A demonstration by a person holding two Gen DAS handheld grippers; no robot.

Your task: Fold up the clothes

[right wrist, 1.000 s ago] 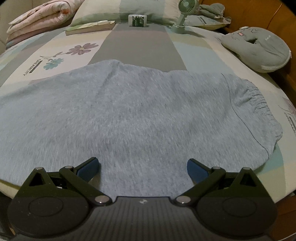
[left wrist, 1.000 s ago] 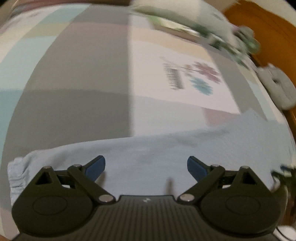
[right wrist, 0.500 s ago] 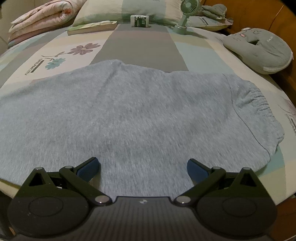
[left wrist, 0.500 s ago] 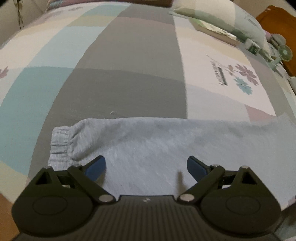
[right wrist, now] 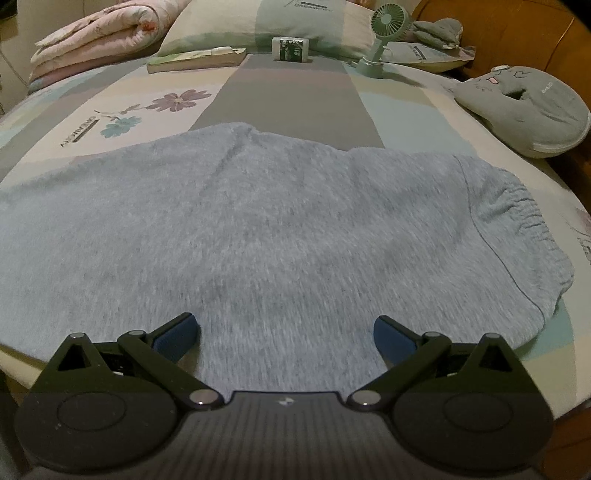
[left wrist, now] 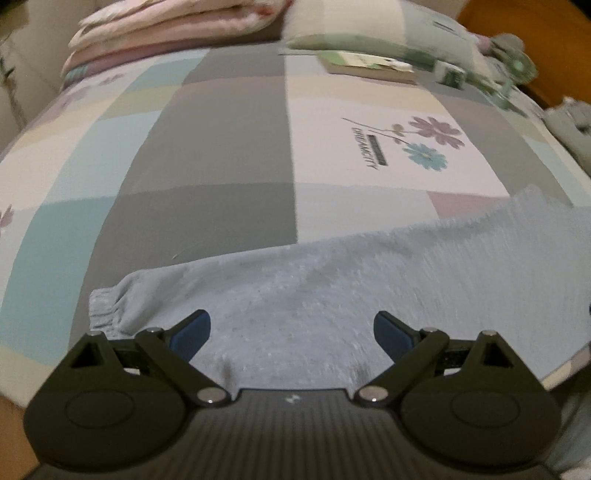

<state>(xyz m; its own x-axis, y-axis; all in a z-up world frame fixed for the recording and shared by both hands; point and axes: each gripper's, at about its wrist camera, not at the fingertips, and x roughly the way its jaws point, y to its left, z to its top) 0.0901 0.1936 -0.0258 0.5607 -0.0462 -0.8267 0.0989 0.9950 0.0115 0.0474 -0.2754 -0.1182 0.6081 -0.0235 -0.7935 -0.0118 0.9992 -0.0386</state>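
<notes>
Light grey sweatpants [right wrist: 280, 236] lie flat across the near edge of a patchwork bed [left wrist: 221, 147]. In the right wrist view the elastic waistband [right wrist: 517, 214] is at the right. In the left wrist view a pant leg [left wrist: 314, 295] runs left and ends in a gathered cuff [left wrist: 105, 310]. My left gripper [left wrist: 291, 332] hovers open just over the leg, right of the cuff. My right gripper [right wrist: 286, 334] is open above the near hem of the wide part, with nothing held.
At the bed's far end lie a folded pink quilt [right wrist: 99, 37], a pillow [right wrist: 266, 22], a book [right wrist: 195, 61], a small box [right wrist: 290, 48] and a green desk fan [right wrist: 384, 33]. A grey plush cushion [right wrist: 524, 107] rests at the right. The bed edge runs close under both grippers.
The left wrist view has swung: the cuff moved from the far left towards the left fingertip and the view tilted up to the quilt. The right gripper edged slightly forward over the pants.
</notes>
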